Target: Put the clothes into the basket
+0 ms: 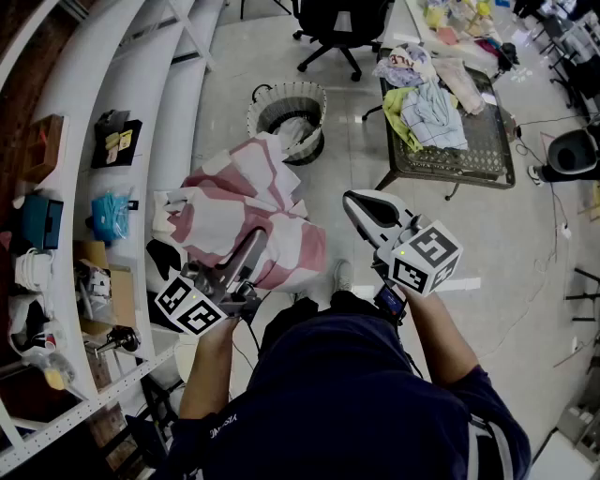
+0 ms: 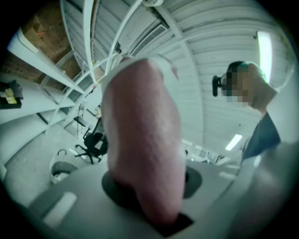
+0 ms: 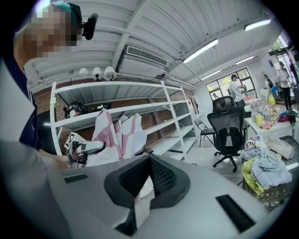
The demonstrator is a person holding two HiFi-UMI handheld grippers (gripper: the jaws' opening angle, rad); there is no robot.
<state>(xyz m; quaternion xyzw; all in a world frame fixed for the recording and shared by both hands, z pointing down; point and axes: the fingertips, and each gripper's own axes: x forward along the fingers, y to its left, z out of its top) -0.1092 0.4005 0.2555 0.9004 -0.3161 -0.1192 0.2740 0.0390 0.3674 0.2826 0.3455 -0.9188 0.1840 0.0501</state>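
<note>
A pink-and-white cloth hangs bunched in front of me, with my left gripper shut on it from below at the lower left. The left gripper view shows the cloth filling the space between the jaws of that gripper. The round wire basket stands on the floor beyond the cloth, and also appears small as the basket at lower left. My right gripper floats to the right of the cloth, apart from it, tips together and holding nothing. From the right gripper I see the cloth at left.
White shelving with small items runs along the left. A dark mesh table at the upper right carries a pile of clothes. A black office chair stands behind the basket. Grey floor lies between basket and table.
</note>
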